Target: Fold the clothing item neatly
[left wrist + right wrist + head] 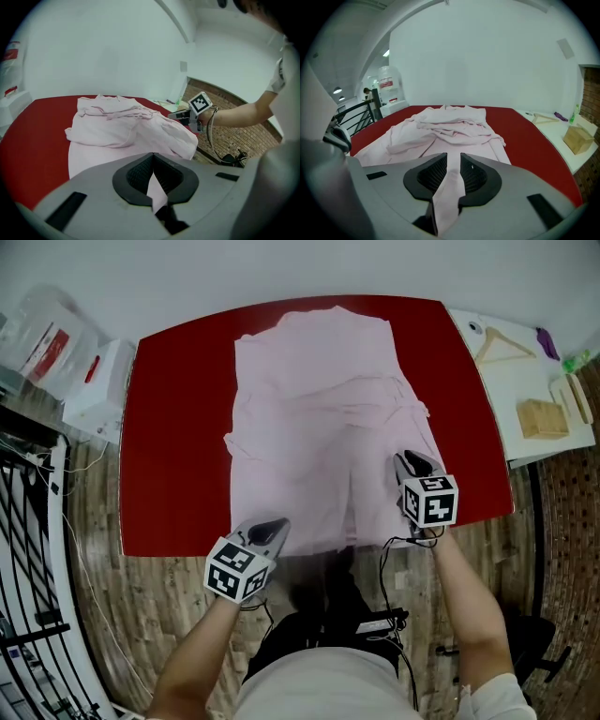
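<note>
Left tongs (272,527) and right tongs (412,461) each clamp the pink garment (319,418) on a red table (178,427) above wooden floor (159,606).

White wall (281,268) behind 1 red table (178,427); wood-plank floor (159,615); possibly a black railing (28,568) left.

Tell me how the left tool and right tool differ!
The left tool pinches a thin bit of the pink garment at the table edge; the right tool grips a thicker fold farther in. The left tool's jaws meet; the right tool's stand slightly apart. Both hold the garment.
</note>
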### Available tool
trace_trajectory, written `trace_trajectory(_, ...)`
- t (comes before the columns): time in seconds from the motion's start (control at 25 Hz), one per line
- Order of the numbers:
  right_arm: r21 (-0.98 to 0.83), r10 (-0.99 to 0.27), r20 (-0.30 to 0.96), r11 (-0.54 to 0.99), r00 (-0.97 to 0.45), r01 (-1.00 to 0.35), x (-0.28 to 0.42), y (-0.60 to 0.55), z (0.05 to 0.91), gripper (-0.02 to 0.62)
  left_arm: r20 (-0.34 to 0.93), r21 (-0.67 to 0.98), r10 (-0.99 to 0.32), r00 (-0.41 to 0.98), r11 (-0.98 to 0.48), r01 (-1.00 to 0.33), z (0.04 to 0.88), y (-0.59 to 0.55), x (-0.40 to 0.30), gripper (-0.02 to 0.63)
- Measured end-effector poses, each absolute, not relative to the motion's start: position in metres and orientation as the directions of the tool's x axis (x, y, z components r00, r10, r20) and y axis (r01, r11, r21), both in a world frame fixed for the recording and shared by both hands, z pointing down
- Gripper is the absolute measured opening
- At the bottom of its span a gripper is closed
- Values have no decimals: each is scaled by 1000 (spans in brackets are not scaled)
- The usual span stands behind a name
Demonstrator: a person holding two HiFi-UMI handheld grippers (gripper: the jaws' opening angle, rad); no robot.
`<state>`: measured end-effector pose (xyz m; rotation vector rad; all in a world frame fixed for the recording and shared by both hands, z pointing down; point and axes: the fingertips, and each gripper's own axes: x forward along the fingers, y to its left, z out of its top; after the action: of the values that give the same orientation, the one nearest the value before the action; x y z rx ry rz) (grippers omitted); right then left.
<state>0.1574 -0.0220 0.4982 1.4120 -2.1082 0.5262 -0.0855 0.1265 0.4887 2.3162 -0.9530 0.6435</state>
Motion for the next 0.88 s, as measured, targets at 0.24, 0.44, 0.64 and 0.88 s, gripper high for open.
trace_trajectory(0.24, -65, -672, 657, 402, -342, -914, 131, 39, 511, 86, 604, 348, -486, 631, -552, -758, 502, 170, -108, 8)
trace_trajectory(0.44, -109, -638, 666, 430, -387, -896, 94, 90, 525, 86, 618, 349, -477, 625, -547, -761, 515, 196, -112, 8)
trace_trajectory(0.64, -138, -611, 682, 432, -402, -891, 67, 128, 540, 86, 628, 355, -456, 631, -554, -753, 528, 211, -106, 8)
trace_trajectory(0.88, -137, -579, 703, 458, -412, -878, 32, 160, 560, 86, 638, 364, -427, 641, -565, -740, 539, 230, -96, 8)
